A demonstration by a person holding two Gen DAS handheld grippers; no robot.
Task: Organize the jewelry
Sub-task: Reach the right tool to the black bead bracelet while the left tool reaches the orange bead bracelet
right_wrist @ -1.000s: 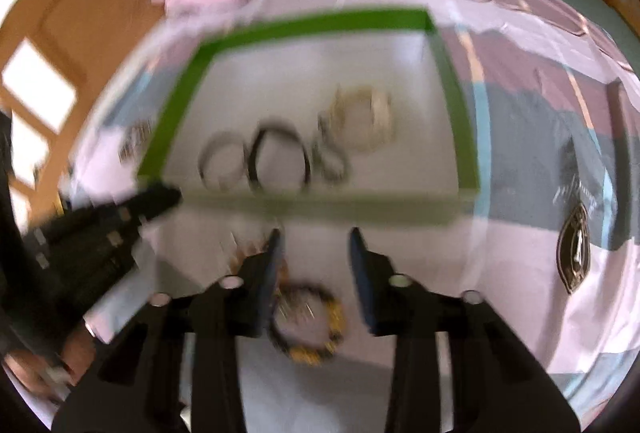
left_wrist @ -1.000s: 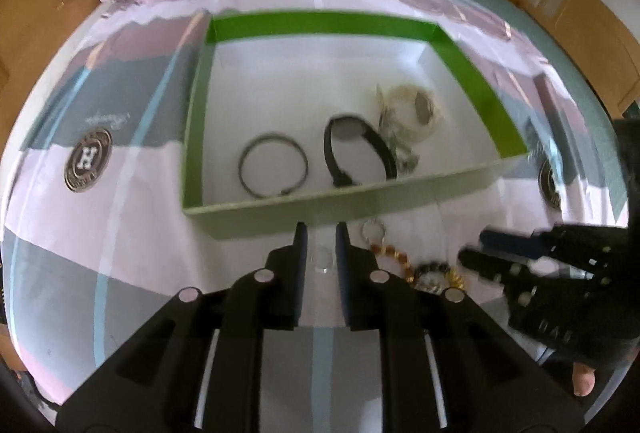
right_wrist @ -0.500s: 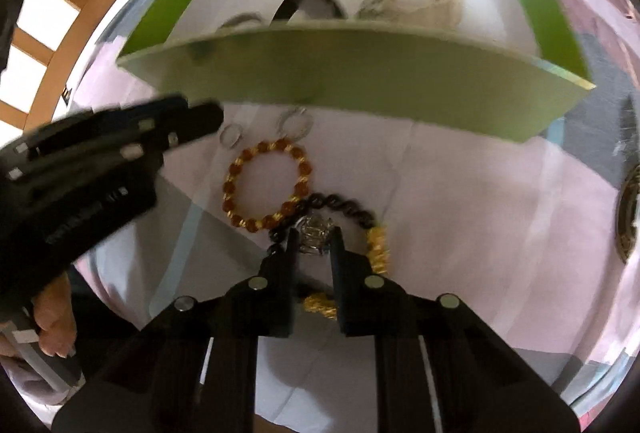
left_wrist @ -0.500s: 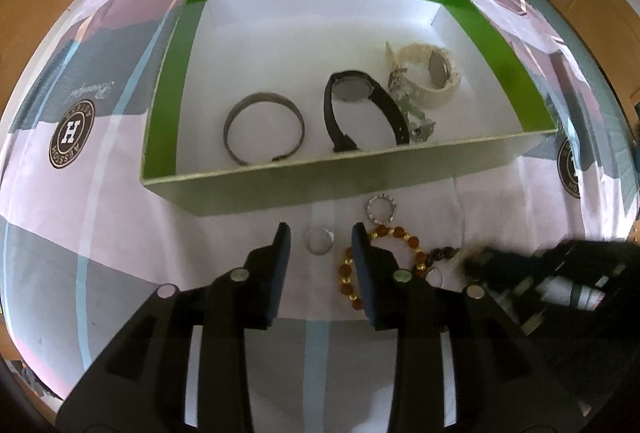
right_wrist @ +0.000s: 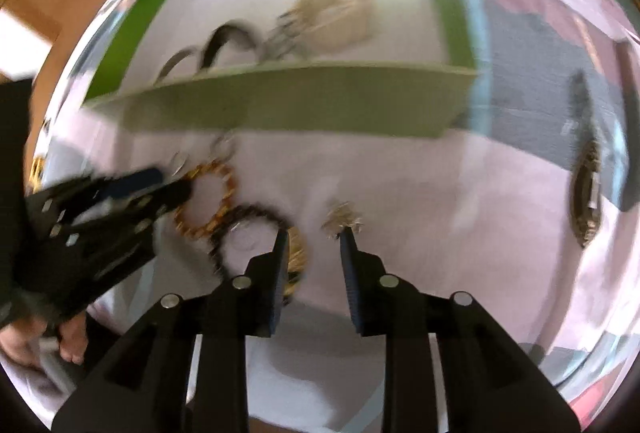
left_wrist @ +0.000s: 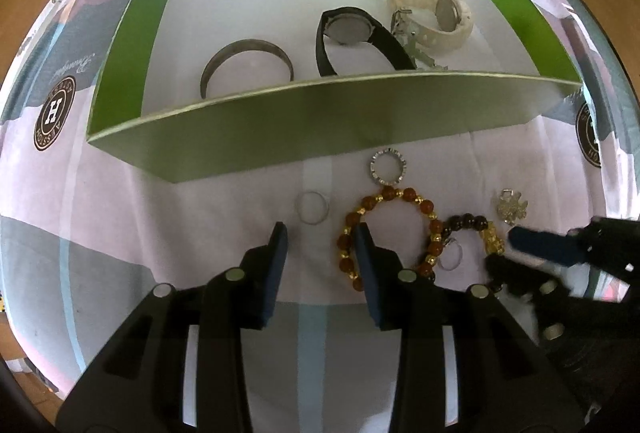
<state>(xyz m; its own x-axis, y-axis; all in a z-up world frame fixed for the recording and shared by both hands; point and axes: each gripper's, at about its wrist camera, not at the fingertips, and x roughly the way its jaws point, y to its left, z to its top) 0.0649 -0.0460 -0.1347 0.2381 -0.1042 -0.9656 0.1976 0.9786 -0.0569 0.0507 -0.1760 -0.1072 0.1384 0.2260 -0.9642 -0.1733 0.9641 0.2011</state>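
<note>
The near edge of the metal bangle [left_wrist: 246,67] and the black watch [left_wrist: 352,37] strap are being hidden by the green box [left_wrist: 320,125] wall. The whole right wrist view is being blurred, so the small charm [right_wrist: 342,219] cannot be made out.

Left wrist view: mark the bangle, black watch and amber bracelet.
bangle [left_wrist: 245,47], left wrist view, far band of the hoop.
black watch [left_wrist: 347,29], left wrist view, its face.
amber bracelet [left_wrist: 409,194], left wrist view, bead at the loop's top.
</note>
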